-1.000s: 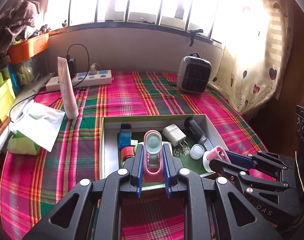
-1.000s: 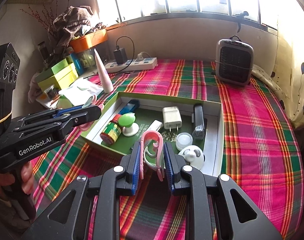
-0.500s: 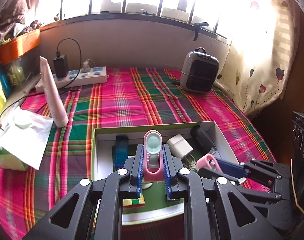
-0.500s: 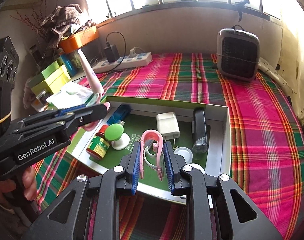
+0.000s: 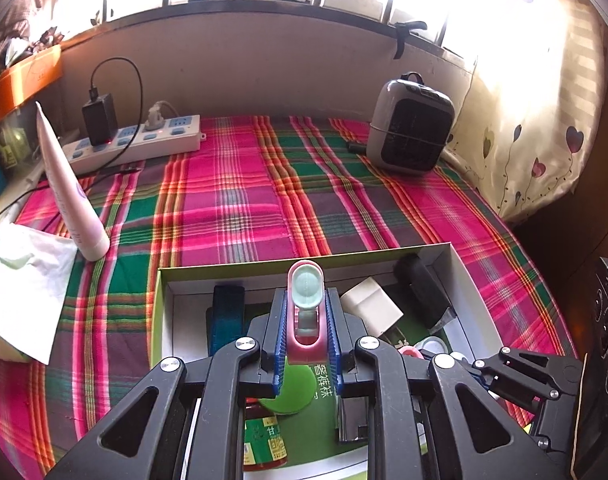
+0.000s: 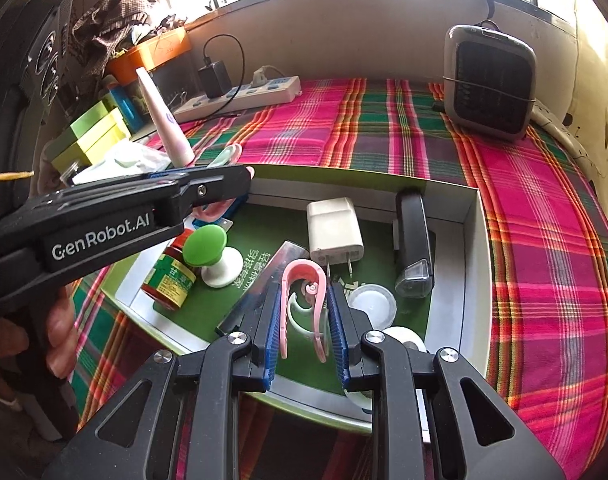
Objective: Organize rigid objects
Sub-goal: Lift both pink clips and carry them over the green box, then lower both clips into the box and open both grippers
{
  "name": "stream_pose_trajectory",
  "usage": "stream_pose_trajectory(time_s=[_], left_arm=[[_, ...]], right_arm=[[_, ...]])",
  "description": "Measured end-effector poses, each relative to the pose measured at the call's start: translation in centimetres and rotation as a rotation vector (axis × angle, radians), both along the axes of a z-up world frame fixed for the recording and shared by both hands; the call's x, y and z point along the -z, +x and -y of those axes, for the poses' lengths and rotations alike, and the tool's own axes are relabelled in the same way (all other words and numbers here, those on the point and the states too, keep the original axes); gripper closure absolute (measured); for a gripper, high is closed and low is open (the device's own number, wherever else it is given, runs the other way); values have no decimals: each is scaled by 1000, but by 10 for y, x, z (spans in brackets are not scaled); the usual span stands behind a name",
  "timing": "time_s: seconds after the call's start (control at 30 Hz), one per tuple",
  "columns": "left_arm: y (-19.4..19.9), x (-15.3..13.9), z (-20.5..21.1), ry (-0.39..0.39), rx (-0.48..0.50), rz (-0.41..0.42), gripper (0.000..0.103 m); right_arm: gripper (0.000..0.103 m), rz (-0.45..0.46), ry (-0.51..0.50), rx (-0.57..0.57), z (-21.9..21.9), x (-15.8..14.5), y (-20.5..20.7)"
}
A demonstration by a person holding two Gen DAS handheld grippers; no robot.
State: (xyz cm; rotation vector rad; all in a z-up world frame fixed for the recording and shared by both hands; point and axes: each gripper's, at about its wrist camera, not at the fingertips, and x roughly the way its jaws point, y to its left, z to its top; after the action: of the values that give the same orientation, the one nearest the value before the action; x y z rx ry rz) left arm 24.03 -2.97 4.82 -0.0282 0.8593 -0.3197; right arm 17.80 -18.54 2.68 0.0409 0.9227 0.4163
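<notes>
A charger (image 6: 335, 227), jar (image 6: 169, 276) and torch (image 6: 412, 242) are crowding the box (image 6: 474, 280). The left tool (image 5: 305, 334) is clamping a pink clip (image 5: 305, 300), its long axis lying along the fingers, pointing forward. The right tool (image 6: 304, 320) is clamping a pink hook (image 6: 304, 280), arch forward.

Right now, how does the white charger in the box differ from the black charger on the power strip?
The white charger lies flat in the box, unplugged, its two prongs bare. The black charger stands upright, plugged into the power strip. A black cable rises from the black charger; no cable shows on the white charger. Both are small blocky plugs.
</notes>
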Motion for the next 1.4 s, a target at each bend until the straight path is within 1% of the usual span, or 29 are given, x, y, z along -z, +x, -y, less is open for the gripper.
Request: stream_pose_trajectory(time_s=[0.2, 0.37, 0.77, 1.07, 1.4], left_arm=[[8, 9, 5, 10, 2, -19, 86], [12, 16, 9, 32, 1, -28, 86], [20, 33, 12, 50, -1, -65, 86], [22, 34, 13, 61, -4, -67, 86], [25, 35, 11, 56, -16, -78, 85]], right_arm=[[79, 0, -19, 4, -1, 4, 2], [79, -7, -19, 0, -2, 6, 2], [79, 0, -21, 2, -2, 7, 1], [79, 6, -24, 2, -3, 8, 0], [79, 6, -26, -5, -3, 7, 0]])
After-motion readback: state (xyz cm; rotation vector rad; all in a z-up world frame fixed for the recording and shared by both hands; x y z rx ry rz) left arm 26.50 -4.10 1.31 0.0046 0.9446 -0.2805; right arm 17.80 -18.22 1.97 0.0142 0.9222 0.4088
